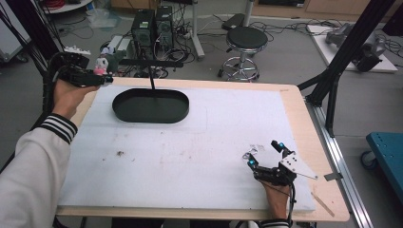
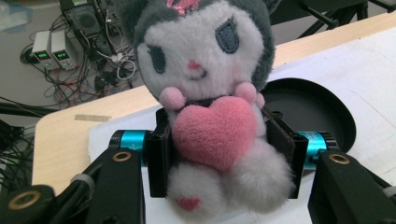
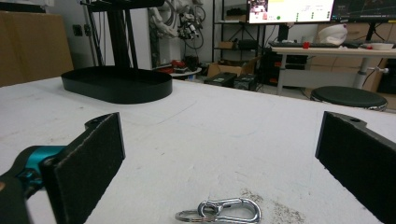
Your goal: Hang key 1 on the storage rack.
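High view: left claw (image 1: 107, 80) held off the counter's (image 1: 304, 118) far-left corner, near black tray (image 1: 150, 105); right claw (image 1: 266, 153) rests near-right w/ jaws spread. Left gripper view: claw clenched on plush toy (image 2: 210, 107), tray behind. Right gripper view: jaws wide apart, metal clip (image 3: 224, 211) on counter between them.

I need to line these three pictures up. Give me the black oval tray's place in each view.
High view: the black oval tray lies upper left of centre on the white mat.
Left gripper view: the tray is at right, behind the plush toy clamped in the left gripper.
Right gripper view: the tray sits far off, upper left.
Shared landmark: the white mat under it.
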